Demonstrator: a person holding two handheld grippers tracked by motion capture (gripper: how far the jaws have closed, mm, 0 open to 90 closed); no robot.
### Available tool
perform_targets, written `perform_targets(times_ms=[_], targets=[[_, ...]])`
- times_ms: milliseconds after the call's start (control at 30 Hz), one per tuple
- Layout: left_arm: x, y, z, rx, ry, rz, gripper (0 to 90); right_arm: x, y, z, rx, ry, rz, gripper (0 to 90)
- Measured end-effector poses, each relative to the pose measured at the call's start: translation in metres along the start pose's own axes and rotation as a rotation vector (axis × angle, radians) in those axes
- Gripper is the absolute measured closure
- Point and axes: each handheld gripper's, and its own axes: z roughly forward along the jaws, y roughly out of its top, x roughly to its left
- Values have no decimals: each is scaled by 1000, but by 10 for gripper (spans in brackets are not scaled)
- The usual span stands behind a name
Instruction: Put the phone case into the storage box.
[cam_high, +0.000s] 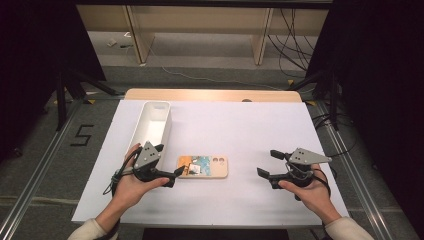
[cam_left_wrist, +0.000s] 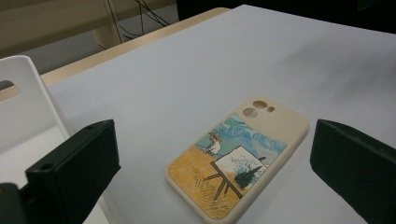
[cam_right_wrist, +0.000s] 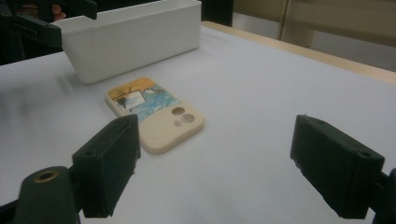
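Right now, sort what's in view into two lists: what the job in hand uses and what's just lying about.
In use:
- phone case, flat on the white table cover
- left gripper, open, jaws at the case's end
- right gripper, open, apart from the case
- white bin, probably, beside the left gripper

Lying about:
- cables on the floor beyond the table
- black stand legs at left

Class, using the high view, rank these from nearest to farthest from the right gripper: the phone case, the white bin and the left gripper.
From the right gripper:
1. Phone case, lying flat mid-table, to its left.
2. Left gripper, farther left, at the case's far end.
3. White bin, farthest, at the table's left side, lying lengthways towards the back.
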Motion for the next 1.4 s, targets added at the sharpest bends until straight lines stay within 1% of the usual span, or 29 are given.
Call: perform_targets(times_ms=[167,200,233,300,367,400,433,467,533,567,600,633,667,700,800,867,900,967,1067,1133,1200,1233,1400], targets=[[0,0,0,0,4,-2,16,0,0,0,0,0,4,168],[0,1,0,-3,5,-6,29,0,0,0,-1,0,3,168],[0,2,0,-9,11,-12,82,0,0,0,1,-2,4,168],[-2,10,2,-20,52,-5,223,0,0,1,3,-3,10,168],[-3,20,5,-33,98,3,416,1,0,2,3,-6,8,168],[-3,20,5,-33,98,3,506,1,0,2,1,-5,7,168],[-6,30,10,-27,112,-2,606,2,1,2,3,-5,7,168],[-7,35,14,-8,120,-3,688,2,1,2,3,-6,5,168],[-9,43,26,42,154,10,816,3,1,2,4,-5,6,168],[-9,46,33,68,167,8,863,3,1,2,4,-5,5,168],[-9,46,33,68,167,8,897,3,1,2,4,-5,5,168],[-9,48,41,91,174,-11,898,3,1,2,4,-5,6,168],[-8,51,58,139,182,-28,899,3,1,2,5,-4,5,168],[-7,53,66,176,193,-18,900,3,1,2,4,-4,5,168],[-5,51,88,259,212,-26,900,3,1,2,4,-2,6,168],[-5,49,99,322,219,-20,900,3,0,2,5,-1,6,168],[-5,47,104,341,221,-27,900,2,1,2,7,-1,6,168],[-4,42,113,385,238,-12,900,2,1,2,5,-1,6,168],[0,36,122,424,237,-23,900,3,1,2,5,-1,4,168],[1,33,125,439,237,-25,900,3,1,2,8,-1,0,169],[2,31,127,447,239,-22,900,3,1,2,10,0,1,168],[1,28,130,463,243,-14,900,3,1,2,12,-2,2,168],[4,21,136,500,257,-5,900,3,1,2,9,0,-1,168]])
